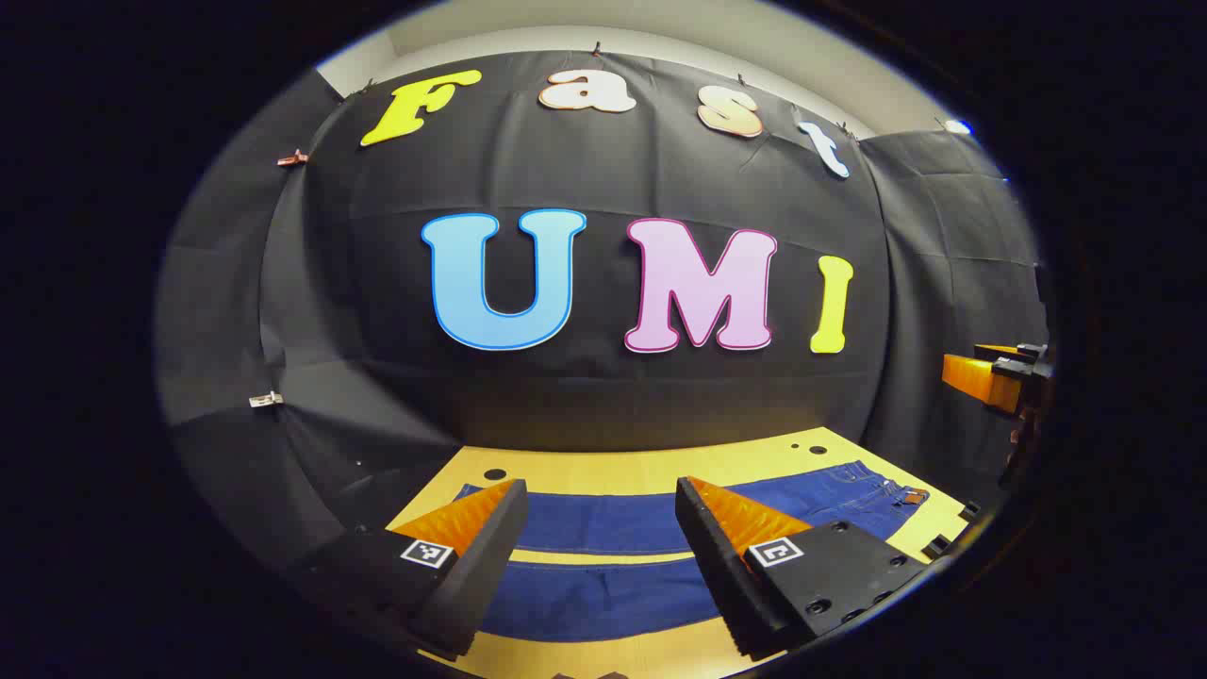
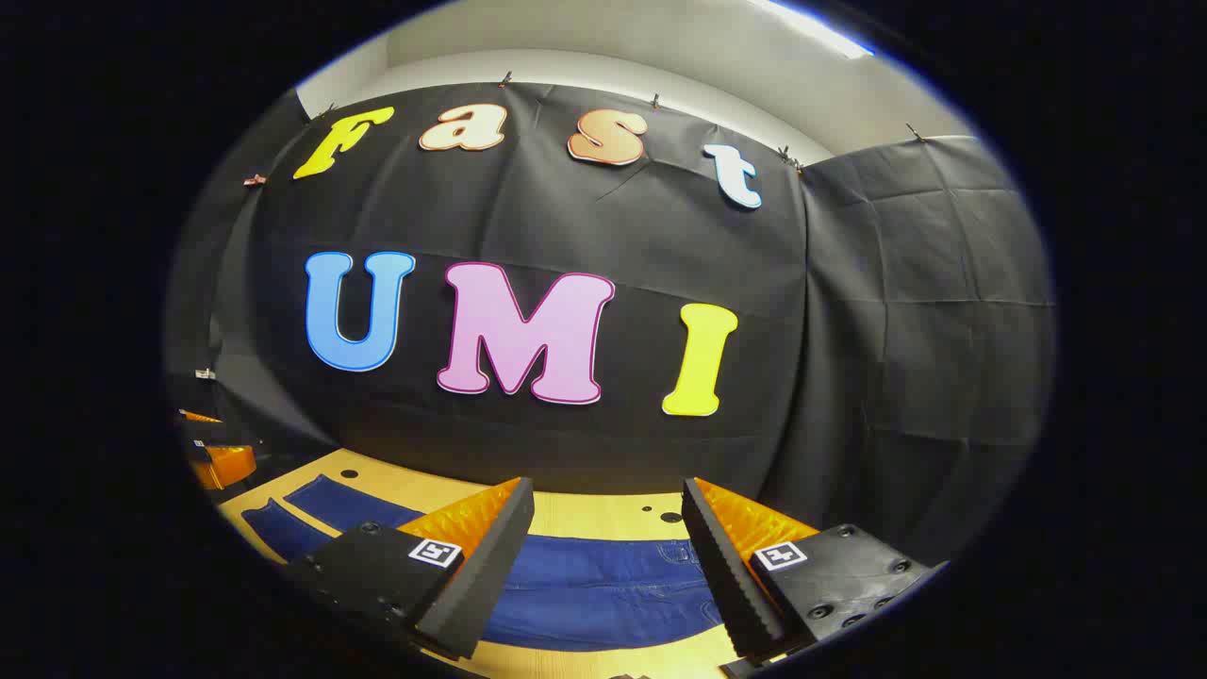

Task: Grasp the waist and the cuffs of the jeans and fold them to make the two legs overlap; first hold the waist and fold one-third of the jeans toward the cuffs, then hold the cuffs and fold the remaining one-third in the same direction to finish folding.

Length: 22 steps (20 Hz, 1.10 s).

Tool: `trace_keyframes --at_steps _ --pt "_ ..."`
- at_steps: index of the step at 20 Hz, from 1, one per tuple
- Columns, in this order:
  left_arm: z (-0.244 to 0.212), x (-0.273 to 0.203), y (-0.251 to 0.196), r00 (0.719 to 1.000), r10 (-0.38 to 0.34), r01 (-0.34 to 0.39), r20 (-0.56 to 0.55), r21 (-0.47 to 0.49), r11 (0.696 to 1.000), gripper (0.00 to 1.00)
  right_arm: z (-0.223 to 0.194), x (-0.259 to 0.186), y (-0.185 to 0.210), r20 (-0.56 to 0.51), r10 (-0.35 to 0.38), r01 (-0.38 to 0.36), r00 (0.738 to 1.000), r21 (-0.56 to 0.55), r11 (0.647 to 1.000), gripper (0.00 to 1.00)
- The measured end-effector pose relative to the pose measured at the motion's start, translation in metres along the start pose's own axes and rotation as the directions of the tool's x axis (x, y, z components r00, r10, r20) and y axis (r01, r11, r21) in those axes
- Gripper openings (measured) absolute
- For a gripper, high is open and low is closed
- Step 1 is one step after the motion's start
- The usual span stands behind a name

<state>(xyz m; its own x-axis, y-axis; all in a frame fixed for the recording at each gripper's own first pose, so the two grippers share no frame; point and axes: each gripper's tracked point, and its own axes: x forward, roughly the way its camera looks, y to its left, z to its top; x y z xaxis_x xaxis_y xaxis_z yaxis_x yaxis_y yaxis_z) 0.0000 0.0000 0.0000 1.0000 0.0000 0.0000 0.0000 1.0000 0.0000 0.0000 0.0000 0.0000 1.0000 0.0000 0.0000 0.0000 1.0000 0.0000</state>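
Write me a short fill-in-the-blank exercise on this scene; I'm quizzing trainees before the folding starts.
1. The dark blue denim jeans lie ____ on the pale wooden table, both legs apart.
2. The left tool hovers above the jeans with its jaws ____.
3. The right tool is over the end of the jeans that has the ____.
4. Neither tool holds the ____.

Missing words: flat; open; waist; jeans

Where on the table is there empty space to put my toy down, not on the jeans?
Bare table runs between the jeans and the black cloth wall, and a thin strip shows between the two legs. In the right gripper view, bare wood lies behind the waist. The middle is crowded by jeans, with both open grippers above.
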Motion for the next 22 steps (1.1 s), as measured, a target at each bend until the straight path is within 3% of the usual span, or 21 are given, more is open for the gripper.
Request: trace_keyframes --at_steps 5,6,7,8,17,22 --pt "0.004 0.007 -0.012 1.000 -0.017 0.017 0.012 0.009 1.000 0.98 -0.007 -0.001 -0.001 -0.019 0.005 -0.005 1.000 -0.010 1.000 0.93" --pt "0.007 0.007 -0.013 1.000 -0.020 0.020 0.017 0.009 1.000 0.98 -0.007 -0.001 -0.002 -0.020 0.001 -0.001 1.000 -0.015 1.000 0.96" --pt "0.009 0.007 -0.015 0.999 -0.023 0.023 0.026 0.005 1.000 0.98 -0.007 -0.001 -0.002 -0.020 0.000 0.000 1.000 -0.014 1.000 0.93" --pt "0.011 0.007 -0.016 0.999 -0.024 0.024 0.032 0.003 1.000 0.98 -0.006 -0.002 -0.003 -0.021 -0.003 0.002 1.000 -0.008 1.000 0.99" --pt "0.012 0.015 -0.025 0.998 -0.051 0.050 0.033 0.015 0.999 0.98 -0.014 0.003 -0.006 -0.044 -0.002 0.002 0.999 0.008 1.000 0.96" --pt "-0.006 0.023 0.005 0.999 0.032 -0.030 -0.036 0.067 0.997 0.98 -0.023 0.008 -0.001 -0.065 0.004 -0.004 0.998 0.000 1.000 0.93"
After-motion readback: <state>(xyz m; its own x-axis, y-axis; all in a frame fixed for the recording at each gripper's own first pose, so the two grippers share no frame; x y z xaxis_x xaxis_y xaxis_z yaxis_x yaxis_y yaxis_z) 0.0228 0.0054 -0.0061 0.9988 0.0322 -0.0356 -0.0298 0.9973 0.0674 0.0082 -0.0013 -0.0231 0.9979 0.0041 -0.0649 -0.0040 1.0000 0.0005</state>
